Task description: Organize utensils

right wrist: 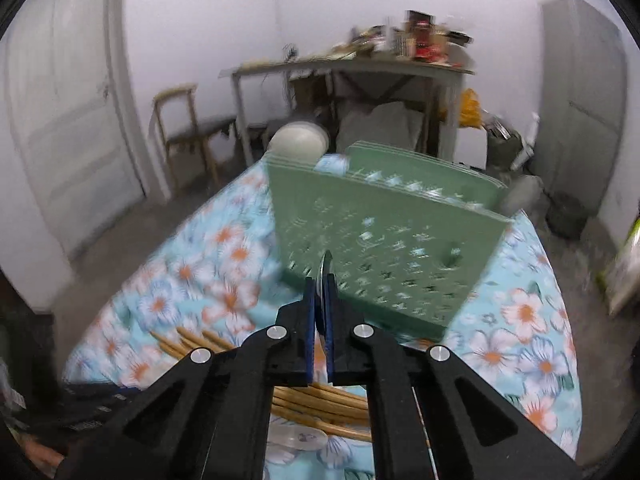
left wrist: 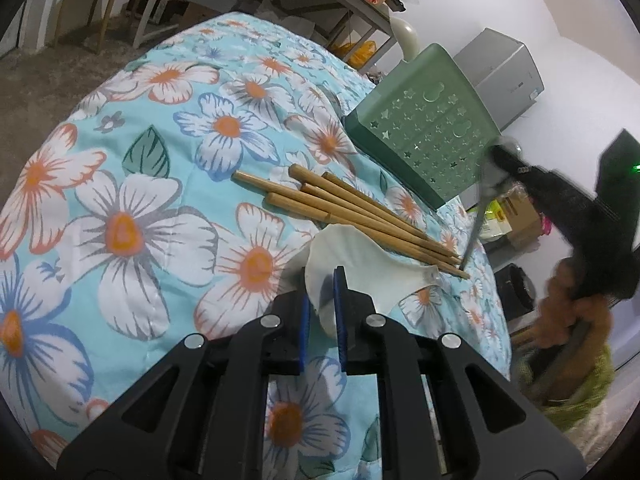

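The right gripper (right wrist: pixel 320 304) pinches a thin metal utensil (right wrist: pixel 325 270) by its edge, lifted in front of the green holder (right wrist: pixel 384 240). It looks hard, light and slippery, so hold it tight. The left gripper (left wrist: pixel 322 300) pinches the white spoon (left wrist: pixel 360 272) by its bowl. Chopsticks (left wrist: pixel 340 208) lie mid-bed (left wrist: pixel 120 160).

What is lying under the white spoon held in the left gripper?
The white spoon rests its handle across the thin ends of the wooden chopsticks, over the floral cloth. The cloth directly under its bowl is hidden.
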`<state>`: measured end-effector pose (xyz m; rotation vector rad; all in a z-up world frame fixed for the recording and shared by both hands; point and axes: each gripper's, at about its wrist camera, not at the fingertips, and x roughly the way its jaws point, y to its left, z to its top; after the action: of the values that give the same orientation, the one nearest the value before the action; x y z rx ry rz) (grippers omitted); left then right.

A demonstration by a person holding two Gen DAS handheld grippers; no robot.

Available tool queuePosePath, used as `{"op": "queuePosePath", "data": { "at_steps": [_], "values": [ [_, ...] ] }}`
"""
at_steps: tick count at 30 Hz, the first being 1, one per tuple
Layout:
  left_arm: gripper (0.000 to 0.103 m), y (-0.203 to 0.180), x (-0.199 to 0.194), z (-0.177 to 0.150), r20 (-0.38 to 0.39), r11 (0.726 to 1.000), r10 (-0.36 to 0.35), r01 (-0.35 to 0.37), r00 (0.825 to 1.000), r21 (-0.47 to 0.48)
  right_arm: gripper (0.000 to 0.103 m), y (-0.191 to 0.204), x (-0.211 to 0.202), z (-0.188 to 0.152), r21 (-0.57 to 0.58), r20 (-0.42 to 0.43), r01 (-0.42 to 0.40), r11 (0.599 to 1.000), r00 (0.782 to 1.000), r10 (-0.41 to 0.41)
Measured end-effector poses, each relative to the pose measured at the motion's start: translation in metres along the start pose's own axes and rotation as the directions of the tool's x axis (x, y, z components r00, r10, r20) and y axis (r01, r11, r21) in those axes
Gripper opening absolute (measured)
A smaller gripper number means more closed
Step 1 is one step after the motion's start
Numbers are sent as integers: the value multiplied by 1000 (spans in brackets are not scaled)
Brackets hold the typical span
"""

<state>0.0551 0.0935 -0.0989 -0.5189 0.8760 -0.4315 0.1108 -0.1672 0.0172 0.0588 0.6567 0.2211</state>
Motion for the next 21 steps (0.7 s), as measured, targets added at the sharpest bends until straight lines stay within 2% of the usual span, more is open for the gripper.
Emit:
{"op": "queuePosePath", "data": {
  "at_steps": [4, 8, 15, 21],
  "values": [
    [11, -9, -2, -2, 25, 998, 44, -45, 999, 40, 4, -32, -28, 3, 135, 59, -49, 990, 997, 42],
    [10, -16, -9, -4, 58, 995, 62, -66, 996, 70, 4, -52, -57, 0, 193, 110, -76, 978, 992, 55],
    [3, -37, -33, -5, 121, 991, 29, -44, 992, 122, 4, -68, -86, -1, 235, 188, -129, 963, 979, 85],
    [1, -66, -70, 6, 209, 979, 2, -45, 978, 199, 4, -69, -113, 2, 222, 264, -126, 967, 962, 65]
  ]
}}
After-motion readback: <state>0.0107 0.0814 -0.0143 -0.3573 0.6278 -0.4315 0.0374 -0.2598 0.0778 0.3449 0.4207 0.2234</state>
